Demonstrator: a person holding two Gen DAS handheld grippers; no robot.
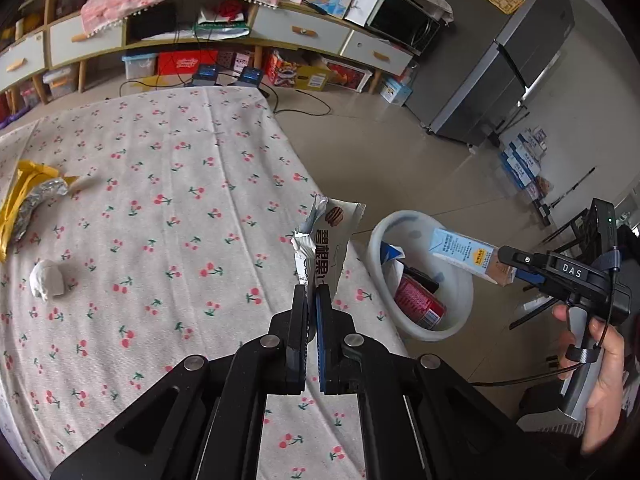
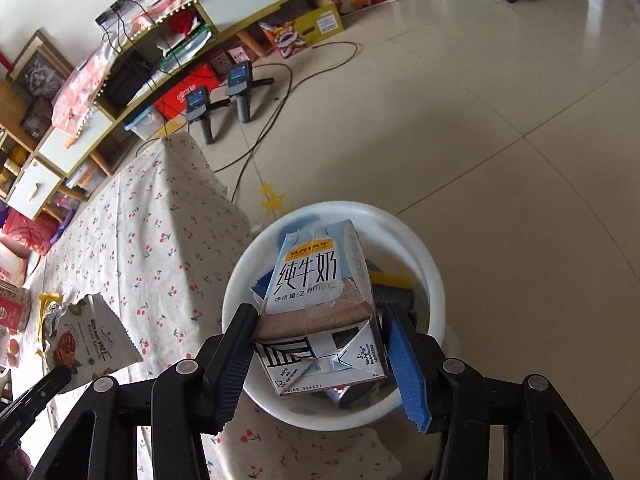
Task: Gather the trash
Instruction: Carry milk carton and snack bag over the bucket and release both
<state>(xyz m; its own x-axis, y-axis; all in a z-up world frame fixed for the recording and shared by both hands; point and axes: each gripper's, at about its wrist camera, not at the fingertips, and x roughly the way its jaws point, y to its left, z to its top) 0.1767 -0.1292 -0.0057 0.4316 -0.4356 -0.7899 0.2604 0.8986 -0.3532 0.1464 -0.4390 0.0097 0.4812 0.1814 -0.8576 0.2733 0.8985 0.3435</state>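
My left gripper (image 1: 312,290) is shut on the lower end of a white and silver snack wrapper (image 1: 328,240), which stands upright above the table's right edge. That wrapper (image 2: 92,340) also shows at the lower left of the right wrist view. My right gripper (image 2: 320,312) is shut on a blue and white milk carton (image 2: 316,280) and holds it right over the white trash bin (image 2: 432,280) on the floor. In the left wrist view the carton (image 1: 464,254) hangs above the bin (image 1: 376,240), which holds a red can (image 1: 420,300) and other trash.
On the cherry-print tablecloth (image 1: 160,200) lie a yellow wrapper with foil (image 1: 24,200) and a crumpled white paper ball (image 1: 47,280) at the far left. Beyond the table are low cabinets (image 1: 300,32), a grey fridge (image 1: 500,60), floor cables and two gripper stands (image 2: 200,112).
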